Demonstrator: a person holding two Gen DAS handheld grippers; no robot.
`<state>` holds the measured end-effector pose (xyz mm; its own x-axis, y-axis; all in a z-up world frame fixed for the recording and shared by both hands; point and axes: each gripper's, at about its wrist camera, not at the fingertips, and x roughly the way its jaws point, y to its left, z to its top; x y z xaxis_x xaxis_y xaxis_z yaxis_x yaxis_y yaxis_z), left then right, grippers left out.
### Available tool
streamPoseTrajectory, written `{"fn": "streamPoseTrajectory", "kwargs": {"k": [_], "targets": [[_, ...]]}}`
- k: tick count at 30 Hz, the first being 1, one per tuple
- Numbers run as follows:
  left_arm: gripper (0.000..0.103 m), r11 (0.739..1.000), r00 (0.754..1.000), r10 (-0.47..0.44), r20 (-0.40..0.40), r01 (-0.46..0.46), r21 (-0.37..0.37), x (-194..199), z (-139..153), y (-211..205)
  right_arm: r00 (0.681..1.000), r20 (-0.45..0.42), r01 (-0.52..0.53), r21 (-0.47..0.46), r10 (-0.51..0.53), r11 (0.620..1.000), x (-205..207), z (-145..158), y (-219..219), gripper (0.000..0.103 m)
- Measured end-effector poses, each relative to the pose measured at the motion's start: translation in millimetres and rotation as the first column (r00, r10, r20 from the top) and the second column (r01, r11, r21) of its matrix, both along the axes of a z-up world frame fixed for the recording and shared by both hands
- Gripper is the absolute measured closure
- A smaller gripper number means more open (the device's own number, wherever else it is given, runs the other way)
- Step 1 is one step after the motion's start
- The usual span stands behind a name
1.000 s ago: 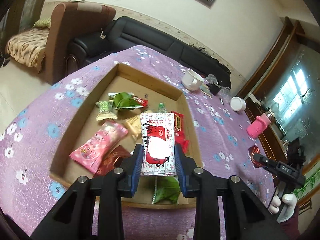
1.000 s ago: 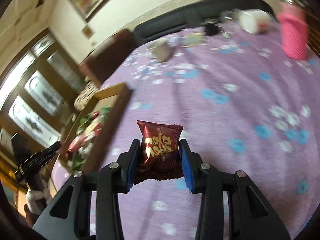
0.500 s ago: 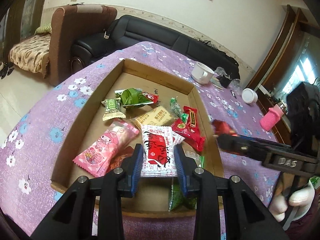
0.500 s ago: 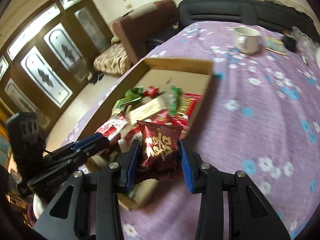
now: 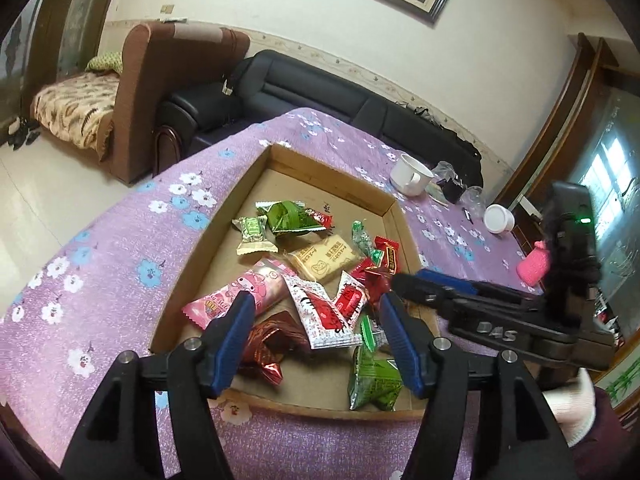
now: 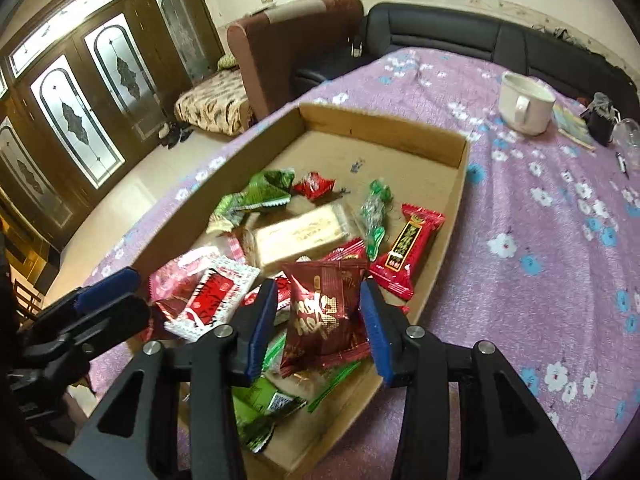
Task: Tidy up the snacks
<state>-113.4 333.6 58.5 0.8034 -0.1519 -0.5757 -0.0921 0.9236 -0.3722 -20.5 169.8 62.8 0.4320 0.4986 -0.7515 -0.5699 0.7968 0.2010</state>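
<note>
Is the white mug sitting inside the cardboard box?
No, the white mug stands on the purple tablecloth, beyond the far corner of the cardboard box.

"DAS" stood embossed on the right gripper [image 5: 434, 286] body, "MOKA MOKA" in gold on the dark red snack packet [image 6: 324, 316], other wrappers' print unreadable

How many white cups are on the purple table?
2. A white mug with a handle stands past the cardboard box's far corner. A smaller white cup sits further right, near the pink bottle. Others may be hidden.
</note>
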Motion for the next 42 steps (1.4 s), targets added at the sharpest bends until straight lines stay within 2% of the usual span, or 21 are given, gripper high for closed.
{"fn": "streamPoseTrajectory", "kwargs": {"k": [3,8,12,17,29,42], "targets": [[0.036,0.999,1.0,0.004,0.008,-0.004,0.046,-2,5,-9,0.998,0.052,0.022,0.028,-0.023,0.999,-16,13,-18,0.049],[0.03,0.979,0.999,0.005,0.051,-0.016,0.205,-8,21,-41,0.99,0.123,0.064,0.043,-0.069,0.997,-50,21,-52,0.043],[0.024,0.956,0.998,0.005,0.062,-0.023,0.293,-13,27,-67,0.988,0.108,0.108,0.052,-0.113,0.993,-64,13,-76,0.041],[0.024,0.933,0.999,0.018,0.042,-0.032,0.359,-14,30,-91,0.986,0.093,0.133,0.061,-0.138,0.989,-72,8,-95,0.041],[0.022,0.916,0.999,0.032,-0.023,-0.02,0.401,-16,29,-122,0.976,0.123,0.175,0.058,-0.181,0.983,-91,3,-128,0.035],[0.022,0.919,0.998,0.032,-0.048,-0.011,0.393,-20,23,-129,0.974,0.113,0.191,0.049,-0.196,0.98,-96,-2,-134,0.034]]}}
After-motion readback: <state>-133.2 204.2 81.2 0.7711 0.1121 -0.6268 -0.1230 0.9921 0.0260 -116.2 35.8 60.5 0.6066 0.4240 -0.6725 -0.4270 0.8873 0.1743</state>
